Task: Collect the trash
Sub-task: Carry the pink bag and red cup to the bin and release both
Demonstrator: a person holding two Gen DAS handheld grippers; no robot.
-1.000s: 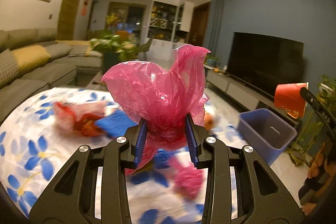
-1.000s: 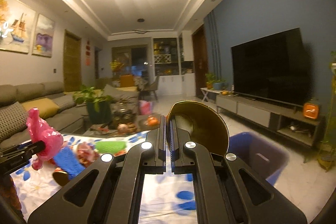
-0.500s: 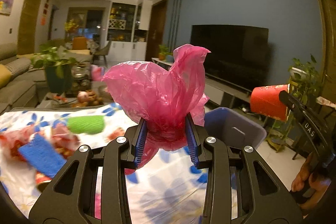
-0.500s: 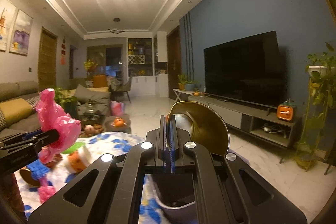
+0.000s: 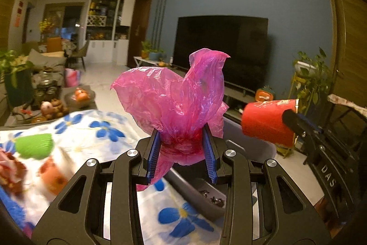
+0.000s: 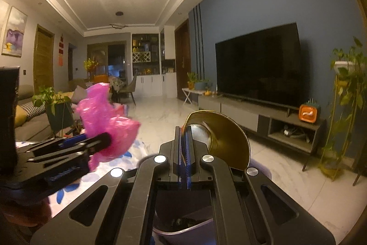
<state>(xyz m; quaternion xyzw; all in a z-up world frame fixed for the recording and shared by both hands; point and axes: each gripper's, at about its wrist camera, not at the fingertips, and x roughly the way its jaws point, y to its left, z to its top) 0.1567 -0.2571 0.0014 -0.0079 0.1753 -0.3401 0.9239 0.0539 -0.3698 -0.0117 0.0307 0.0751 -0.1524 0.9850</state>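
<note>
"DAS" readable on right gripper (image 5: 296, 117) at frame right; left gripper (image 5: 181, 141) pinching one pink bag (image 5: 174, 98); right pinching one red cup (image 5: 266, 121)

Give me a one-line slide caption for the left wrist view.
Left hand-held gripper holds a crumpled pink plastic bag above the grey bin, flowered tablecloth alongside.

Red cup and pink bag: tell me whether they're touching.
Apart. The left wrist view shows open background between the pink bag in the left gripper and the red cup beside it.
</note>
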